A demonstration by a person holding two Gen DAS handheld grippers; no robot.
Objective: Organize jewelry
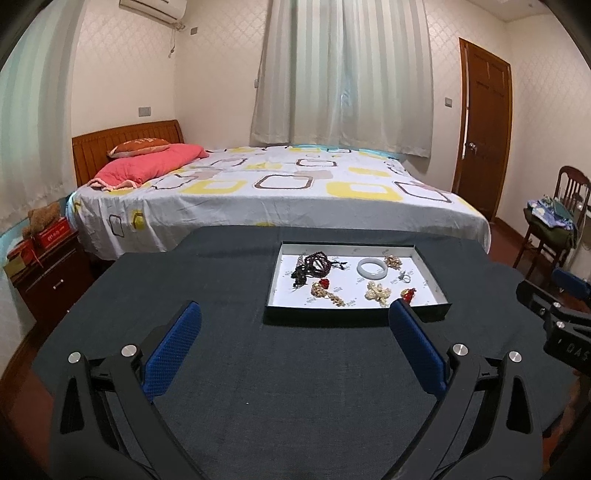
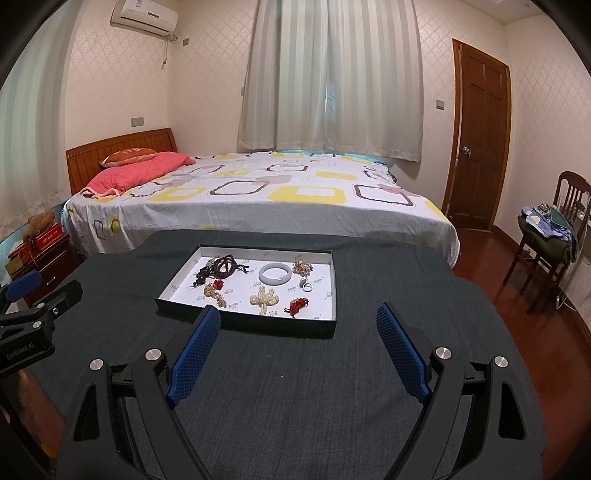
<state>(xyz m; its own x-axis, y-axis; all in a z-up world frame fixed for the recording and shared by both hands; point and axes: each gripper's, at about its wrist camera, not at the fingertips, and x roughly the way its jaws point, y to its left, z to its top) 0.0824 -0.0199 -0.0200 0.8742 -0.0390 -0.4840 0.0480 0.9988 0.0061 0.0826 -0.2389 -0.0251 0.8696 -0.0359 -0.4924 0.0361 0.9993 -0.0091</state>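
Bedroom table under dark cloth [image 2: 295,398] holds the tray [image 2: 334,295] with jewelry spread inside, including a white bangle [image 2: 275,275]. We hover left gripper [image 1: 293,325] and right gripper [image 2: 299,328] near it, both spread wide, holding nothing. We'd descend straight onto one piece, avoiding neighbours.

Walls: pale diamond-patterned wallpaper [image 2: 207,92]; air conditioner [image 2: 144,16] high, left of the curtains
Window: cream curtains [image 2: 332,77] behind the bed, daylight at the gap
Bed [image 2: 258,199]: patterned sheet; pink pillow [image 2: 140,170] by the headboard
Door [image 2: 478,136]: wooden, right of the bed
Chair [image 2: 554,229]: right of the door
Floor [image 2: 517,295]: reddish wood
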